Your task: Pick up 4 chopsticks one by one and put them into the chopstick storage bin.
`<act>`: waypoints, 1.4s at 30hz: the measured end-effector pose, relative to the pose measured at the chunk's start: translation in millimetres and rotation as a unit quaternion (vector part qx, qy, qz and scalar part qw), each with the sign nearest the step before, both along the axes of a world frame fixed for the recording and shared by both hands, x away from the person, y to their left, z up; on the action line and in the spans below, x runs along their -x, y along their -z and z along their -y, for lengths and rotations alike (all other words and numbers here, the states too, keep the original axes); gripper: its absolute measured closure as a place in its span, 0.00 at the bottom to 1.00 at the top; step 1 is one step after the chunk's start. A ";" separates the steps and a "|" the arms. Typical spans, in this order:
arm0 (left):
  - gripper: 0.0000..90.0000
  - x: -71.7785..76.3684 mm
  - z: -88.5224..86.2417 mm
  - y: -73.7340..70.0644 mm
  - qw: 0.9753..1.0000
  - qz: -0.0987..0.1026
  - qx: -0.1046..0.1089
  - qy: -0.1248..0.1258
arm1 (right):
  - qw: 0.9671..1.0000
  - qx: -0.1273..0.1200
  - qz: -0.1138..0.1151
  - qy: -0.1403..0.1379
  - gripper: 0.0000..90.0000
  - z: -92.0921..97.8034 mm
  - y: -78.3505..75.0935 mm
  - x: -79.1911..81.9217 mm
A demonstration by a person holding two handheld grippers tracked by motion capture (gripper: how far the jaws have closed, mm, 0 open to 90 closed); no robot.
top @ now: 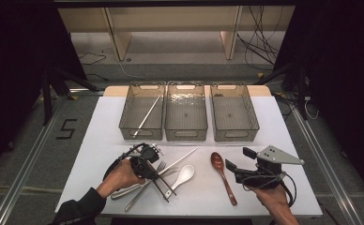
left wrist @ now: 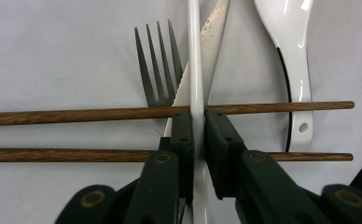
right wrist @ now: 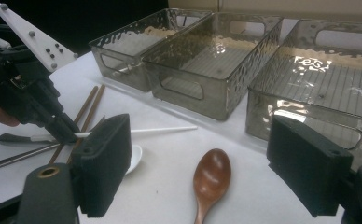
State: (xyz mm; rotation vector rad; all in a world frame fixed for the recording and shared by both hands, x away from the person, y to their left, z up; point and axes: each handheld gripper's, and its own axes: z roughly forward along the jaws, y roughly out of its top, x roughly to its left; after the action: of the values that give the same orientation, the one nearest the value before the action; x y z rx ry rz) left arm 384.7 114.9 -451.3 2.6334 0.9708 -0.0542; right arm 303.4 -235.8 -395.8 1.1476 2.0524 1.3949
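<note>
Left tongs pinch white chopstick; right tongs gape above table.

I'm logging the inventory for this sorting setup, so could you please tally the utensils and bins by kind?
White chopsticks: 2
Brown chopsticks: 2
Spoons: 2
Fork: 1
Knife: 1
Clear bins: 3
Total: 11

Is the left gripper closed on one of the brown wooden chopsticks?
No, the left gripper has its jaws shut on the white chopstick, which lies across the two brown chopsticks.
</note>
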 end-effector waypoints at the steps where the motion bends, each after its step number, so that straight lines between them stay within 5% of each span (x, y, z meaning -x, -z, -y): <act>1: 0.91 0.0 -0.1 0.0 1.000 0.001 0.000 0.000 | 1.000 0.000 0.000 0.000 0.26 0.0 0.0 0.0; 10: 0.93 0.7 -1.3 -2.8 1.000 0.018 0.003 0.010 | 1.000 -0.001 0.000 0.000 0.26 0.1 -0.2 0.1; 22: 0.93 1.6 -7.5 -22.2 0.998 0.040 0.051 0.012 | 1.000 -0.001 0.000 0.000 0.26 0.5 -0.1 -0.1; 42: 0.93 -16.4 -27.8 -54.2 0.988 0.099 0.116 -0.028 | 1.000 -0.001 -0.001 0.001 0.26 0.8 0.4 -0.7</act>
State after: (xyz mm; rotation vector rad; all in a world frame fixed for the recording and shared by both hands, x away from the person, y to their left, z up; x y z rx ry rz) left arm 401.1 142.7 -397.1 2.3466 0.9109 0.0987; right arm 304.0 -236.6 -396.2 1.1534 2.0514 1.3954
